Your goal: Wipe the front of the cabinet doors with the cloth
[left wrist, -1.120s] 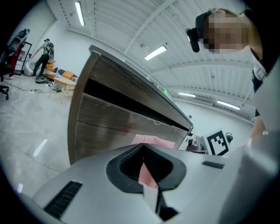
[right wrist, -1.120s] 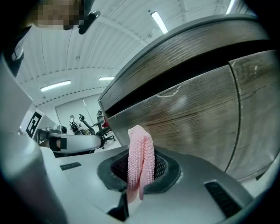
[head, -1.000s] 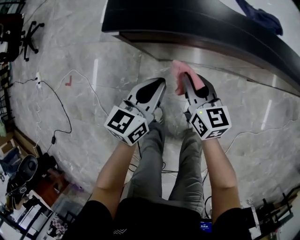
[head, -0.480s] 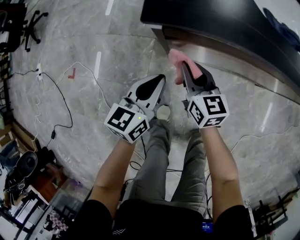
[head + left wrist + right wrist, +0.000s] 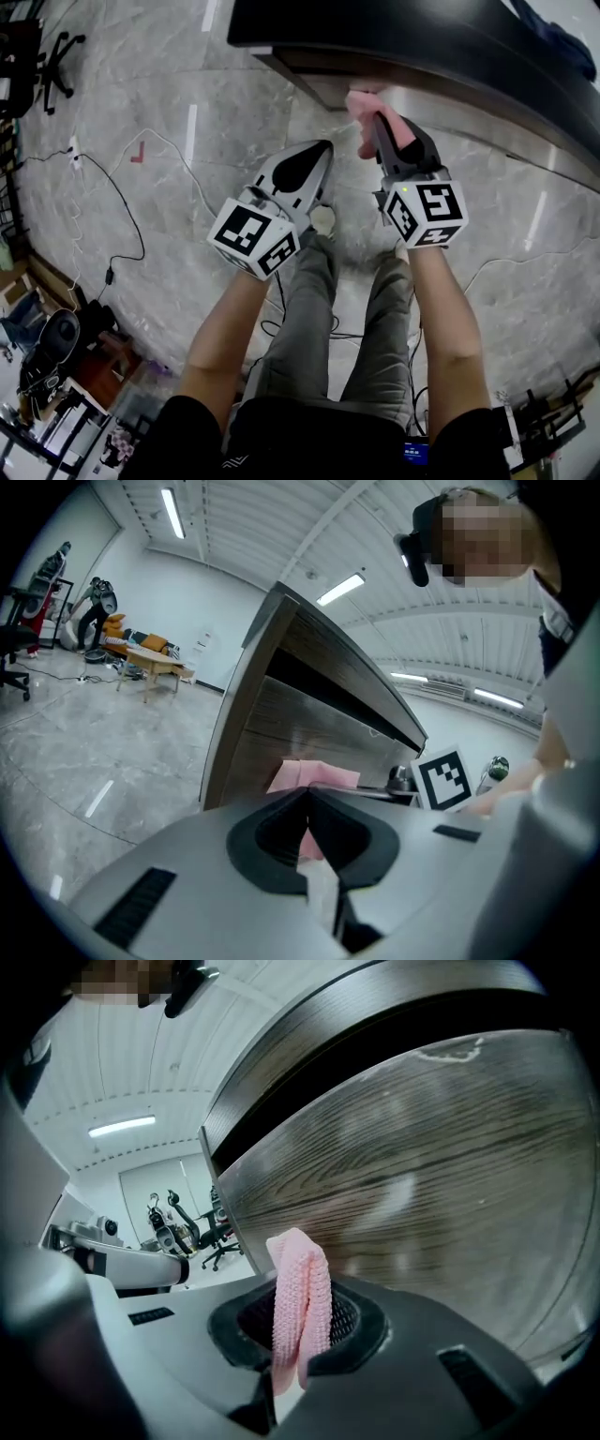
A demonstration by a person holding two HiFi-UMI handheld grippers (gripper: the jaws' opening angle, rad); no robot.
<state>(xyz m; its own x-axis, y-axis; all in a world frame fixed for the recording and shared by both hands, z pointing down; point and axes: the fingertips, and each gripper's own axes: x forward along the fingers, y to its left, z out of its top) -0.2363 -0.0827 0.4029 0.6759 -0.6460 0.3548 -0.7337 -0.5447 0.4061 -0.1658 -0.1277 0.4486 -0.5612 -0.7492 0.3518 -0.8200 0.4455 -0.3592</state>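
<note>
Pink knitted cloth [image 5: 300,1312], folded into a thick loop, stands clamped between the jaws of the right gripper [image 5: 377,127]; its free fold projects past the jaw tips toward the dark wood-grain cabinet door front [image 5: 431,1166]. In the head view the cloth sits at the near left end of the cabinet, just under the overhanging black glossy countertop [image 5: 394,37]. Whether the fold already touches the door cannot be told from either view. The left gripper [image 5: 307,808] hangs beside and slightly lower, jaws brought together on nothing, well clear of the door.

Step in hand, as judged: setting the cloth to the door for a wiping pass. Good practice here would be to press only the soft projecting fold against the wood, keeping the hard jaw tips off the glossy finish. Strokes would best run along the grain, overlapping, from the upper edge under the countertop downward. The grip needs to hold firm, since a short pinch on a bulky loop may let the cloth drag out under friction. The idle left gripper is best kept away from the panel.

Writing: no brand, label or legible text appears on the cabinet or cloth. The only print is the black-and-white square marker pattern on the left cube [image 5: 255,239] and right cube [image 5: 427,214], which carries no letters.
</note>
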